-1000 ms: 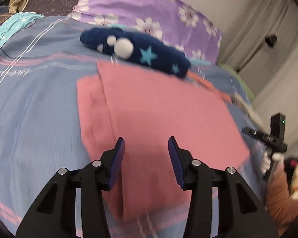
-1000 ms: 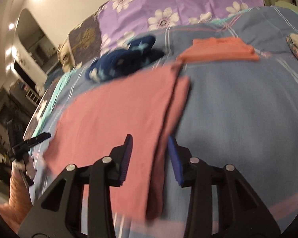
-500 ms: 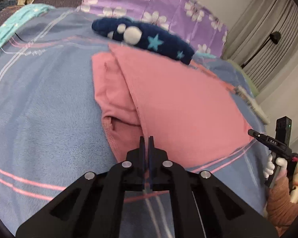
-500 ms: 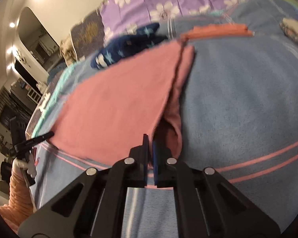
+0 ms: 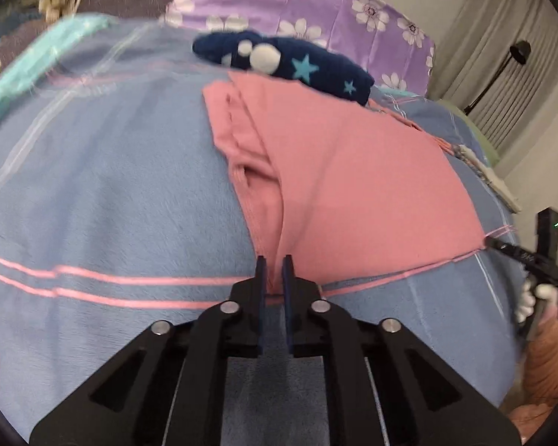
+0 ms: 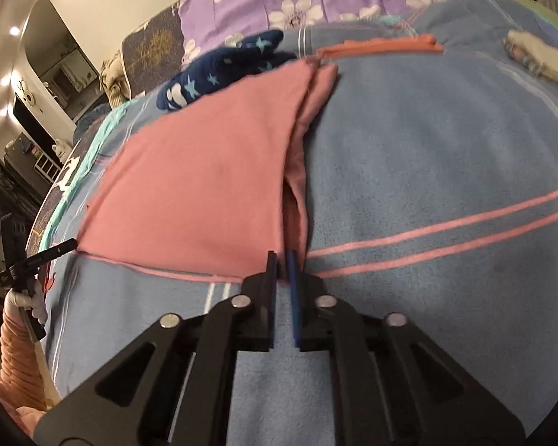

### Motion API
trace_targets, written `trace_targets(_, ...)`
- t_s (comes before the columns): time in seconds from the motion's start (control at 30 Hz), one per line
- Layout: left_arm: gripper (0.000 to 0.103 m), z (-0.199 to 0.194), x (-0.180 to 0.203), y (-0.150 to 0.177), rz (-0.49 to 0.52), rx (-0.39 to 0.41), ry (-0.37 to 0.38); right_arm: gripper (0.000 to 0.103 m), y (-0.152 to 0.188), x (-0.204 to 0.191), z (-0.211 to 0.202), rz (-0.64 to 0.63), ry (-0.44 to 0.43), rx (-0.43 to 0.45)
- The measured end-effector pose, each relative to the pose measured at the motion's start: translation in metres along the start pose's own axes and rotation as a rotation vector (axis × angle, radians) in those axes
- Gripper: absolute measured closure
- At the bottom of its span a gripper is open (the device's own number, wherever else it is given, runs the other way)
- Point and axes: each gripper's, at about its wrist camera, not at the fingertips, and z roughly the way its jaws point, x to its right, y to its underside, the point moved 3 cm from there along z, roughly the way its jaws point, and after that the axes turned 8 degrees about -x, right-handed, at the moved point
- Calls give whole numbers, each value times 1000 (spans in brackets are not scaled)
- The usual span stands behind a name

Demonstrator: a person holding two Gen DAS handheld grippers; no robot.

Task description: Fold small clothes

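While pink garment (image 5: 357, 182) lies flat, navy starred sock (image 5: 290, 63) touches far edge.

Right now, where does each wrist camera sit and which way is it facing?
Left wrist: rides the left hand-held gripper, angled down across the blue blanket at the pink garment; its jaws are opening with the garment's near corner between them; the person's right hand shows at the right edge.
Right wrist: rides the right hand-held gripper, same downward slant at the garment's other near corner, jaws opening with cloth between them; left hand at the left edge.
Shared: garment, blanket, navy starred cloth beyond.
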Motion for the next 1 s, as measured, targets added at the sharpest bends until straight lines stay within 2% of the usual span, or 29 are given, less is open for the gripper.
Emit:
trace_targets(0.07, 94, -11, 12, -7, 30, 45, 18, 92, -6, -12, -10, -34, -1, 41)
trace_targets(0.17, 91, -14, 43, -17, 93, 91, 97, 92, -11, -27, -8, -69, -39, 67)
trace_targets(0.2, 85, -10, 50, -18, 112, 84, 106, 92, -11, -31, -3, -78, -38, 57)
trace_targets(0.23, 79, 1, 59, -17, 136, 60, 99, 92, -9, -32, 4, -85, -22, 38)
trace_targets(0.3, 78, 28, 64, -10, 146, -5, 57, 92, 0, -24, 26, -71, 63, -33)
trace_targets(0.33, 78, 47, 58, -2, 131, -59, 20, 95, 6, -18, 35, -57, 88, -55)
trace_targets(0.37, 78, 53, 55, 4, 126, -52, 18, 95, 11, -14, 34, -51, 60, -17)
trace_targets(0.43, 78, 48, 53, 5, 125, -22, 45, 95, 11, -11, 28, -26, 35, -24)
trace_targets(0.5, 78, 45, 53, 3, 126, -28, 35, 95, 10, -11, 27, -33, 36, -29)
trace_targets(0.6, 78, 44, 65, -2, 151, -34, -19, 94, 3, -11, 18, -37, 24, -10)
trace_targets(0.63, 78, 41, 72, -7, 161, -23, -6, 92, -1, -9, 13, -31, 15, 4)
trace_targets(0.73, 78, 33, 114, -20, 231, 7, 69, 90, -22, 2, 1, -3, 26, 37)
trace_targets(0.83, 77, 42, 180, -25, 344, -14, 146, 89, -52, 23, 0, 26, 29, 43)
trace_targets(0.9, 76, 55, 219, -25, 400, -33, 166, 88, -67, 43, 5, 72, 13, 23)
trace_targets(1.0, 59, 84, 274, -25, 451, -34, 145, 88, -85, 64, 16, 116, -22, -8)
